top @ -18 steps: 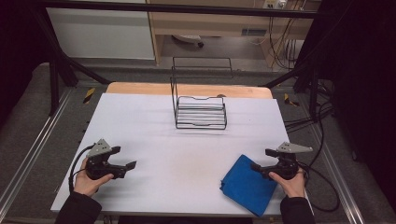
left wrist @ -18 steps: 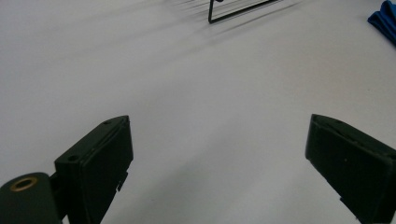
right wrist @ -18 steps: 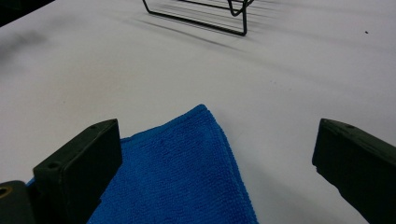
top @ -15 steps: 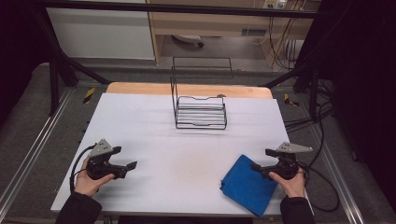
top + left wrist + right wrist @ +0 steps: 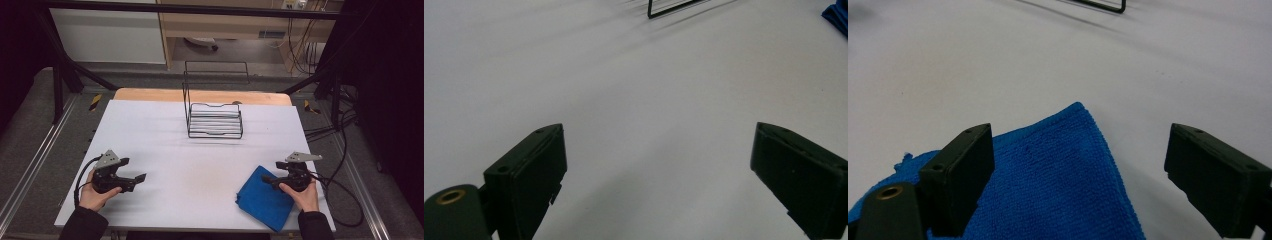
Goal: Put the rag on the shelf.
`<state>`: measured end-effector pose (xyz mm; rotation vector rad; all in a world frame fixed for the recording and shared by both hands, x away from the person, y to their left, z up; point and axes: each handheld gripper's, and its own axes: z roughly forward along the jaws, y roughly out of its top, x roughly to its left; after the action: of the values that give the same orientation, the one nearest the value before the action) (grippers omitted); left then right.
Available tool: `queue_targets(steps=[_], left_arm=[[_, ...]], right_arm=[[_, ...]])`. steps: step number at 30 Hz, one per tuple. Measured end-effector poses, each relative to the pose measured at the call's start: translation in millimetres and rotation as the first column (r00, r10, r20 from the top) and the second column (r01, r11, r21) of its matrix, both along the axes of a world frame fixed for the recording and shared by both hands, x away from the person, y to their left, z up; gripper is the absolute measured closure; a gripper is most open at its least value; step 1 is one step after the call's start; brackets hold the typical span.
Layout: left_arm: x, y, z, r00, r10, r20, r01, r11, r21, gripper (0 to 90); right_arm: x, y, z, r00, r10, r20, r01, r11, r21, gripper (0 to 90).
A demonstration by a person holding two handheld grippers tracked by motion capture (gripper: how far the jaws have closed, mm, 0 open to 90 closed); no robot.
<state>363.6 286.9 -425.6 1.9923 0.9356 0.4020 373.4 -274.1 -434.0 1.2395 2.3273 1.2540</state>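
A folded blue cloth (image 5: pixel 262 199) lies flat on the white table near its front right corner. My right gripper (image 5: pixel 265 178) rests over the cloth's far right part, held by a hand, jaws open and pointing left. In the right gripper view the blue cloth (image 5: pixel 1048 185) spreads below the gripper (image 5: pixel 1078 175), whose wide-apart jaws hold nothing. My left gripper (image 5: pixel 141 177) sits at the front left of the table, open, pointing right. The left gripper view has the gripper (image 5: pixel 656 175) with bare white tabletop between its jaws.
A black wire rack (image 5: pixel 214 120) stands at the table's far middle, its corner (image 5: pixel 674 7) visible ahead of the left gripper. A wooden strip (image 5: pixel 200 95) edges the table's back. Cables (image 5: pixel 345 190) trail off the right side. Dark frame bars surround the table.
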Motion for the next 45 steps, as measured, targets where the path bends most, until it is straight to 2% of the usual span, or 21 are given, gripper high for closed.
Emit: queue_targets(steps=[5, 6, 10, 15, 23, 28, 32, 36, 38, 42, 45], left_arm=[[0.6, -0.3, -1.3, 1.0, 0.001, -0.004, 0.0, 1.0, 0.007, 8.2], [0.5, -0.5, -1.6, 1.0, 0.002, -0.006, -0.002, 1.0, 0.007, 8.2], [0.4, -0.1, -1.2, 1.0, 0.007, -0.006, -0.007, 1.0, 0.006, 8.8], [0.5, 0.6, -1.6, 0.9999, 0.009, -0.007, -0.009, 0.9999, 0.005, 9.0], [0.4, 0.0, -1.8, 0.9999, 0.015, -0.009, -0.014, 0.9999, 0.006, 9.8], [0.2, -0.7, -2.1, 0.9998, 0.016, -0.011, -0.016, 0.9998, 0.007, 10.0], [0.2, 0.0, -1.3, 0.9998, 0.02, -0.007, -0.02, 0.9998, 0.01, 10.3], [0.5, 0.0, -1.4, 0.9997, 0.025, -0.007, -0.025, 0.9997, 0.006, 10.4], [0.8, 0.3, -1.4, 0.9996, 0.026, -0.007, -0.026, 0.9997, 0.005, 10.4], [1.3, 0.7, -1.5, 0.9995, 0.033, -0.005, -0.033, 0.9995, 0.004, 10.5], [1.2, 0.8, -1.4, 0.9994, 0.033, -0.004, -0.033, 0.9994, 0.005, 10.5]], right_arm=[[6.6, 6.2, -6.3, 0.999, 0.026, -0.035, -0.028, 0.998, -0.048, 29.6], [6.6, 6.2, -6.3, 0.999, 0.026, -0.035, -0.028, 0.998, -0.048, 29.6], [13.7, 12.3, -13.5, 0.9974, 0.036, -0.061, -0.042, 0.995, -0.086, 46.0], [17.4, 13.3, -14.6, 0.995, 0.048, -0.087, -0.056, 0.994, -0.091, 56.3], [16.6, 14.2, -13.0, 0.9918, 0.053, -0.116, -0.066, 0.992, -0.105, 67.5], [16.8, 15.3, -12.6, 0.9867, 0.059, -0.151, -0.072, 0.994, -0.082, 80.3], [16.2, 17.6, -10.0, 0.9892, 0.077, -0.125, -0.089, 0.991, -0.1, 83.9], [16.8, 26.6, -2.7, 0.9918, 0.113, -0.061, -0.118, 0.988, -0.102, 84.4], [19.1, 33.6, 1.7, 0.991, 0.131, -0.025, -0.133, 0.986, -0.104, 84.4], [27.0, 46.2, 7.6, 0.9858, 0.163, 0.039, -0.156, 0.978, -0.14, 84.2], [38.3, 54.4, 8.1, 0.9839, 0.169, 0.057, -0.159, 0.975, -0.157, 84.2]])
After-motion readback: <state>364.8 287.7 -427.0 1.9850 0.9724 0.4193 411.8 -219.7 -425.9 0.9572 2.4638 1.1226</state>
